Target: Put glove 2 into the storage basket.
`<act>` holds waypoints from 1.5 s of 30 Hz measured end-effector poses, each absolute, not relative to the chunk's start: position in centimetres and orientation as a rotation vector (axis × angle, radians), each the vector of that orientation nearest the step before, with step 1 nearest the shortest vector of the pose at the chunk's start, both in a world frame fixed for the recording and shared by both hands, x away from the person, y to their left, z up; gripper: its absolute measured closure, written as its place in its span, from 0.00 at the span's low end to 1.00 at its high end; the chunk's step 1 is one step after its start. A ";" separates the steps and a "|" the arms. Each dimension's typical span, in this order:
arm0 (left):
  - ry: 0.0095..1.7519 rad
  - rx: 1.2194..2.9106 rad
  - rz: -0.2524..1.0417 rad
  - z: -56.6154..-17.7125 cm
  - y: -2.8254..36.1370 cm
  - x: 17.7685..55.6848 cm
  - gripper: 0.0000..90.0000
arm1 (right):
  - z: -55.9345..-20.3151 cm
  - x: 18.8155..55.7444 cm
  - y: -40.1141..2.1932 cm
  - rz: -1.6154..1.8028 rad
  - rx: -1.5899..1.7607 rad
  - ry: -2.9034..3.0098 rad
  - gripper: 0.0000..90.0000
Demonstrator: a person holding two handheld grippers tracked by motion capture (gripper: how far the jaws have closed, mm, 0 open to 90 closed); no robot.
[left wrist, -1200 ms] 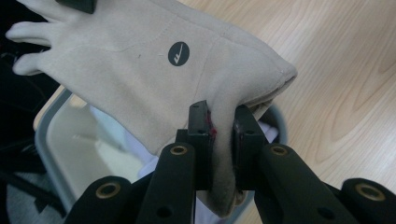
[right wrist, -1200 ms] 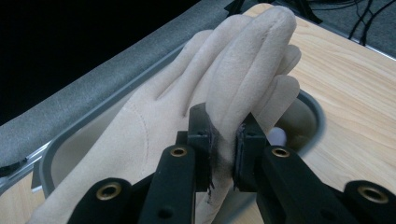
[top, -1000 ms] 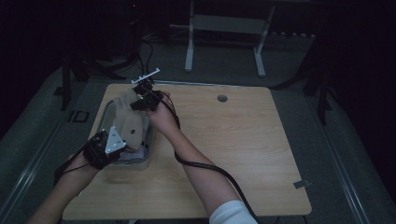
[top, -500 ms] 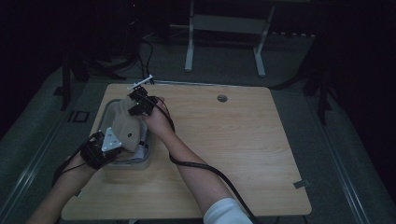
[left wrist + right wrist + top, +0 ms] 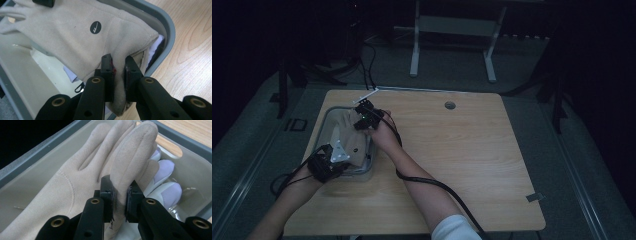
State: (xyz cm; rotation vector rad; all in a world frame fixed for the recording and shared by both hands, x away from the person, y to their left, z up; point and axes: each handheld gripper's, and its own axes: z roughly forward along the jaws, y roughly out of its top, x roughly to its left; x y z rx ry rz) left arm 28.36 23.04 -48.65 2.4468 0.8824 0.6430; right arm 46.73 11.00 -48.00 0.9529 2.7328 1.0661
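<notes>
Beige fabric glove is hanging stretched over the grey bin; the left gripper is clamping its cuff edge just inside the bin's near rim; the right gripper is pinching a finger at the far end; a lilac-tipped glove is lying beneath; bare tabletop is lying open beyond the right gripper.

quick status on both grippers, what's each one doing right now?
Left gripper: shut on the cuff end of the beige glove, over the grey bin.
Right gripper: shut on a finger of the same glove.
</notes>
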 end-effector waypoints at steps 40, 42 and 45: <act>0.917 2.168 0.521 -46.5 20.8 27.8 0.20 | -44.3 43.8 4.7 1.198 0.781 2.705 0.21; 0.904 2.164 0.510 -46.5 20.3 27.9 0.20 | -44.4 43.6 4.2 1.193 0.763 2.700 0.21; 0.891 2.162 0.501 -46.5 19.6 28.0 0.20 | -44.7 43.3 3.4 1.192 0.755 2.698 0.21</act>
